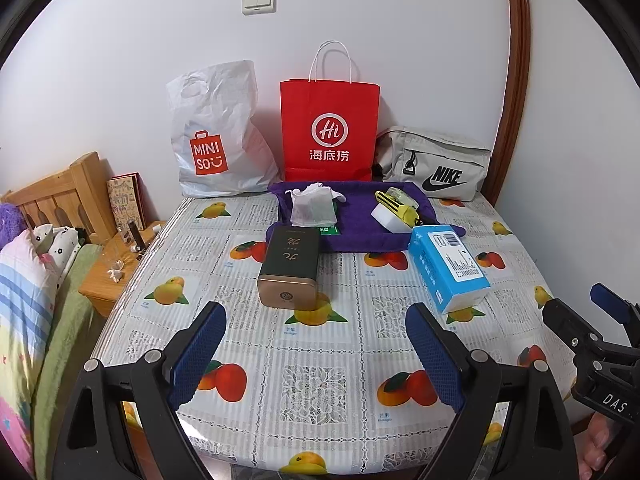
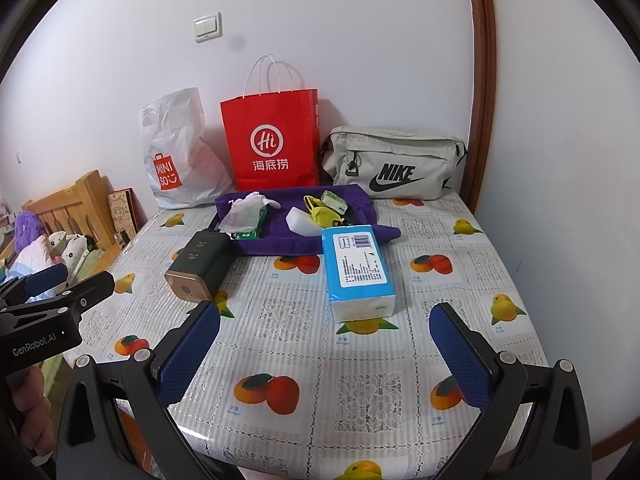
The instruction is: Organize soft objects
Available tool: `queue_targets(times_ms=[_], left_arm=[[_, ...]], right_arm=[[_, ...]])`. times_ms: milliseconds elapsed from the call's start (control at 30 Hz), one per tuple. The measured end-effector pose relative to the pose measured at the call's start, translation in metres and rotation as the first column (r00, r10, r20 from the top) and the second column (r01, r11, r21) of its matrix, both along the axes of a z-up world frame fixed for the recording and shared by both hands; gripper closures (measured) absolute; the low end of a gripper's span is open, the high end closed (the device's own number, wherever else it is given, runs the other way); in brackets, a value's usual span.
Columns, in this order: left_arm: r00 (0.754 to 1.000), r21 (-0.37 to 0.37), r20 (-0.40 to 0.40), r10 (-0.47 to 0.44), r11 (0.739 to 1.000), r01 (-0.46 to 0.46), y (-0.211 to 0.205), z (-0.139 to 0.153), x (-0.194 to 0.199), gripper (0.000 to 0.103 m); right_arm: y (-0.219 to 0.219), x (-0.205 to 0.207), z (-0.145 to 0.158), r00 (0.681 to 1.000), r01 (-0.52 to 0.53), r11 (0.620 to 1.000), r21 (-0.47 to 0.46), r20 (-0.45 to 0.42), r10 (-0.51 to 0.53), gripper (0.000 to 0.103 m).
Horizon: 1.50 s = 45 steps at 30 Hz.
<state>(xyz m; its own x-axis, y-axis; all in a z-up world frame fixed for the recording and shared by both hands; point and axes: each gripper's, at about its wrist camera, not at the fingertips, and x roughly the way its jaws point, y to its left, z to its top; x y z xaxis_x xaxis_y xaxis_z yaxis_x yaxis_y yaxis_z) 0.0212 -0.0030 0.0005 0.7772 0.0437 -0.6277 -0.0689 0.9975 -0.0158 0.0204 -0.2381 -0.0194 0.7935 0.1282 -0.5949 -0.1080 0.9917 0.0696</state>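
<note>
A purple towel (image 1: 360, 236) (image 2: 288, 240) lies at the back of the table with a clear plastic bag (image 1: 312, 208) (image 2: 244, 216), a white sponge block (image 1: 390, 220) (image 2: 302, 222) and a yellow item (image 1: 400, 204) (image 2: 320, 210) on it. A blue tissue pack (image 1: 448, 264) (image 2: 358, 268) lies in front of the towel, to the right. A dark tin with a gold end (image 1: 290, 268) (image 2: 200, 266) lies to the left. My left gripper (image 1: 316, 316) is open and empty above the table's front edge. My right gripper (image 2: 324, 316) is open and empty, just in front of the tissue pack.
A white Miniso bag (image 1: 216, 136) (image 2: 176, 152), a red paper bag (image 1: 330, 128) (image 2: 272, 140) and a grey Nike pouch (image 1: 436, 164) (image 2: 396, 164) stand against the wall. A wooden nightstand (image 1: 108, 280) and a bed (image 1: 32, 300) are on the left.
</note>
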Motion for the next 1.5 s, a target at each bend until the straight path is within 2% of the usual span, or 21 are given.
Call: queue_targets(times_ms=[1500], left_arm=[[1.000,0.002,-0.004,-0.003,1.000,0.003,-0.0042,-0.0003,-0.0026,0.012]], right_arm=[[-0.0013,-0.0027,0.0027,1.000,0.003,1.000,-0.001,-0.002,-0.003,0.000]])
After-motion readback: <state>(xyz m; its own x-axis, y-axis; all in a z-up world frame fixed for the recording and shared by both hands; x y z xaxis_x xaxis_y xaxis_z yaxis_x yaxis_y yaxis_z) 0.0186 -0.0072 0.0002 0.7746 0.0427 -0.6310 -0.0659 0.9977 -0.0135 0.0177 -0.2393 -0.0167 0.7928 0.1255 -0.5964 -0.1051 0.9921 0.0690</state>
